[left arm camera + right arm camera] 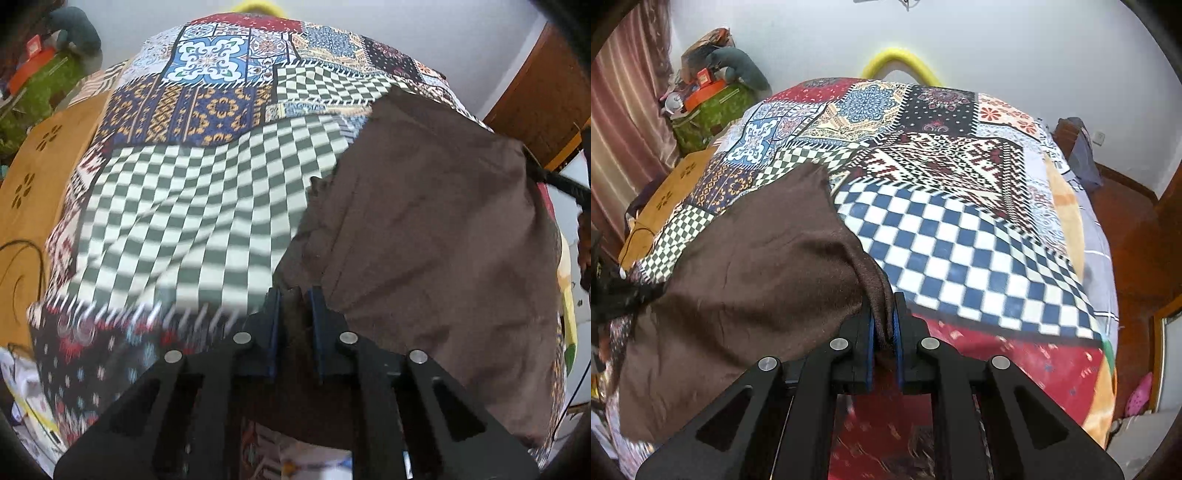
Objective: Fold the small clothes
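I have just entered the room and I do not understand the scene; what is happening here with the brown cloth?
A person holds a two-finger gripper in each hand and is folding a small brown garment on a bed covered with a patchwork bedspread. The left gripper is shut on one bunched edge of the garment, and the right gripper is shut on another. Most of the cloth lies spread on the bedspread between them. No finished fold is visible yet.

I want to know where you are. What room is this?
Probably a bedroom. A bed with a colourful patchwork bedspread fills the view, pinkish curtains hang at one side, and a grey plush toy sits on a pile in the corner.
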`<action>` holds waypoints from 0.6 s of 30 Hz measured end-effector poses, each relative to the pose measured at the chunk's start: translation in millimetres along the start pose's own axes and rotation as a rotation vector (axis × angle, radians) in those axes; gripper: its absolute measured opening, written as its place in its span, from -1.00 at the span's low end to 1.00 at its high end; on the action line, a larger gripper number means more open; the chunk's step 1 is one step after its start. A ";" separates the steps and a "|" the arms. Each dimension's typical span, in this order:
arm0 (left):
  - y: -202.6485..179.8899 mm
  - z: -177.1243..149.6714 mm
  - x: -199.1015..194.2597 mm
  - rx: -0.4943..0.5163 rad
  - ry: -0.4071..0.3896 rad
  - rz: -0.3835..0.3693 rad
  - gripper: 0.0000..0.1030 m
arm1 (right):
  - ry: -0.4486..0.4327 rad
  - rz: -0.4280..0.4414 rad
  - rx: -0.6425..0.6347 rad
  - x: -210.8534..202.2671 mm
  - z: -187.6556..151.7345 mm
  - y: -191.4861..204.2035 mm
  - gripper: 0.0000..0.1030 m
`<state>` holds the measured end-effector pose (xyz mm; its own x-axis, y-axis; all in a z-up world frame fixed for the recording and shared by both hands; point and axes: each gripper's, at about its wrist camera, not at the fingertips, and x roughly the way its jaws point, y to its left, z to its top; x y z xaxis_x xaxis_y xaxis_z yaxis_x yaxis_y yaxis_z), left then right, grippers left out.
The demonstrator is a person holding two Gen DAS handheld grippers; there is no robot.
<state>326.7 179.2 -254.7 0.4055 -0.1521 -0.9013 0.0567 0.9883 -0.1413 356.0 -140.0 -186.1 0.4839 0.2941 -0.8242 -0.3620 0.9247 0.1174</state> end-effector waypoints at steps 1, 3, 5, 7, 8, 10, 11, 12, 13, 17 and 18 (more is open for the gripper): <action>-1.3 -5.3 -3.3 0.008 0.004 0.012 -0.73 | -0.006 0.001 -0.002 -0.5 1.1 4.2 -0.83; -3.6 -15.7 -9.1 0.014 0.013 0.029 -0.75 | -0.008 -0.007 -0.011 -2.8 1.2 11.6 -0.61; -3.9 -25.1 -14.5 0.004 0.026 0.029 -0.75 | -0.005 -0.010 -0.023 -7.0 -0.3 18.2 -0.44; -6.2 -35.1 -18.8 0.001 0.033 0.037 -0.76 | -0.013 0.004 -0.024 -14.7 -4.5 23.6 -0.30; -8.2 -39.2 -20.2 0.002 0.035 0.044 -0.76 | -0.010 0.015 -0.024 -20.0 -7.6 27.5 -0.26; -12.5 -48.0 -23.3 0.001 0.042 0.051 -0.76 | -0.003 0.043 -0.025 -27.6 -12.3 34.1 -0.26; -14.5 -53.7 -25.6 -0.005 0.048 0.048 -0.77 | 0.004 0.058 -0.024 -31.7 -16.1 38.6 -0.26; -16.1 -57.0 -27.4 -0.010 0.050 0.046 -0.77 | 0.013 0.072 -0.026 -36.6 -21.2 44.6 -0.26; -17.9 -60.0 -29.3 -0.016 0.053 0.040 -0.77 | 0.020 0.082 -0.031 -40.1 -25.3 50.7 -0.26; -26.5 -78.0 -38.8 -0.048 0.070 -0.019 -0.78 | 0.053 0.137 -0.056 -54.8 -48.5 78.6 -0.18; -30.1 -81.9 -40.9 -0.047 0.069 -0.022 -0.78 | 0.062 0.152 -0.058 -57.4 -54.3 85.4 -0.17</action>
<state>233.7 155.2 -247.1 0.3403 -0.1752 -0.9239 0.0217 0.9837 -0.1785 254.1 -91.0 -158.8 0.3704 0.4126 -0.8322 -0.4738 0.8545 0.2128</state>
